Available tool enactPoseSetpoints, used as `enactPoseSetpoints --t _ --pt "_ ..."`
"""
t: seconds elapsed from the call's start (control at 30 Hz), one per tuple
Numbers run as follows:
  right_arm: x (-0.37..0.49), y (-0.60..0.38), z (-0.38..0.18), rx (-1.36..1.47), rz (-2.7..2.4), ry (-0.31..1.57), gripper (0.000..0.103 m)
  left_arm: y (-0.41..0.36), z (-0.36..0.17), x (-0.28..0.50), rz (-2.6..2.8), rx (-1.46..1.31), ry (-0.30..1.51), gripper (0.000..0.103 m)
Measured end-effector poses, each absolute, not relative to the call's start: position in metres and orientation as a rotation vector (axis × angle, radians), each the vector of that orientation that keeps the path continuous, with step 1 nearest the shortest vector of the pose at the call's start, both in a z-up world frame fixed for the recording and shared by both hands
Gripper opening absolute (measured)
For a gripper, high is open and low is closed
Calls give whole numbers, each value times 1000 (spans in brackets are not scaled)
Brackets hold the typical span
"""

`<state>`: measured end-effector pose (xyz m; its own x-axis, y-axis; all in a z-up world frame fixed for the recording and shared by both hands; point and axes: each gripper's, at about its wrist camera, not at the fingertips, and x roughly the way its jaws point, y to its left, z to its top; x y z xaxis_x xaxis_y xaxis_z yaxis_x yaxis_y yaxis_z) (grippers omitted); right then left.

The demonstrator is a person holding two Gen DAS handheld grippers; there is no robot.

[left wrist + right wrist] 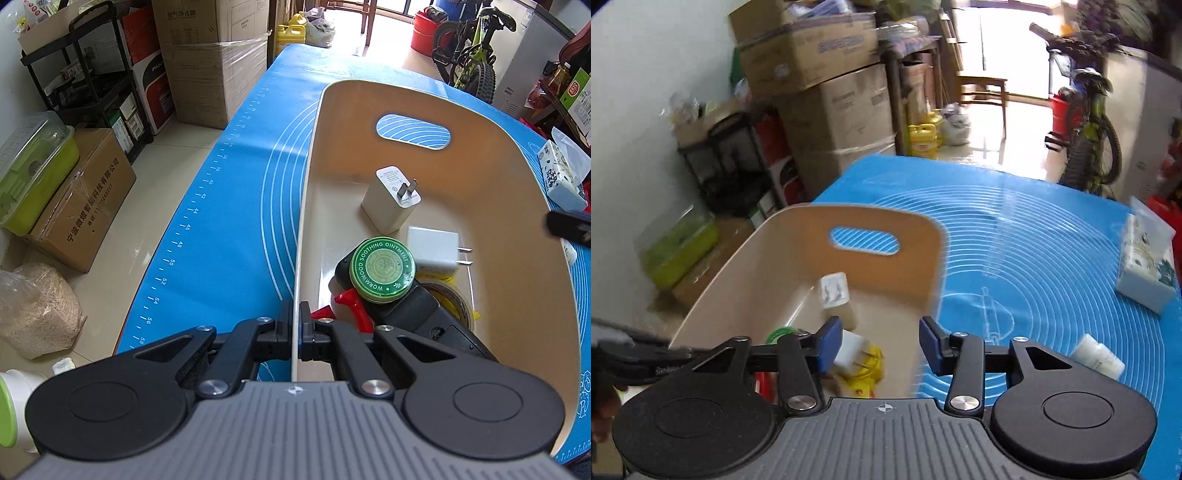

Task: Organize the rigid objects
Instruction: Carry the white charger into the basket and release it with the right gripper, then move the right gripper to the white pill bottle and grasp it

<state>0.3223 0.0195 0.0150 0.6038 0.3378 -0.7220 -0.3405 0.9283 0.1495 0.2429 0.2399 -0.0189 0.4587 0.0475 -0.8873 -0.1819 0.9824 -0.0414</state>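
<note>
A beige bin (517, 177) stands on the blue mat (236, 206). My left gripper (294, 325) is shut on the bin's left wall at its near end. Inside lie a white charger (388, 199), a second white plug (432, 247), a green ointment tin (382, 269) on a black device (417, 310), a red piece (351, 306) and a tape roll (454, 299). My right gripper (881, 341) is open and empty above the bin's (775, 240) near right corner. A small white bottle (1097, 356) lies on the mat to its right.
A tissue pack (1145, 273) sits at the mat's right side. Cardboard boxes (214, 55), a black shelf (92, 74) and a green container (33, 170) stand on the floor to the left. A bicycle (472, 51) stands beyond the table.
</note>
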Motion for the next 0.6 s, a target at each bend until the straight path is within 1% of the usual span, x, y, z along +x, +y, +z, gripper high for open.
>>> enactPoseSetpoints --t 0.2,0.3,0.47,0.53,0.6 --pt "332 -36 18 63 268 811 65 240 -19 243 142 -137 1086 4" --pt "338 -57 13 19 207 788 65 240 -19 243 142 -135 1086 4" --pt "360 -79 -14 -69 151 844 65 241 -19 243 143 -131 1086 4" --pt "368 -86 -27 -95 155 867 69 241 -20 242 143 -130 1086 4" --pt "374 -93 -42 -122 134 894 69 240 -20 242 144 -127 1086 4"
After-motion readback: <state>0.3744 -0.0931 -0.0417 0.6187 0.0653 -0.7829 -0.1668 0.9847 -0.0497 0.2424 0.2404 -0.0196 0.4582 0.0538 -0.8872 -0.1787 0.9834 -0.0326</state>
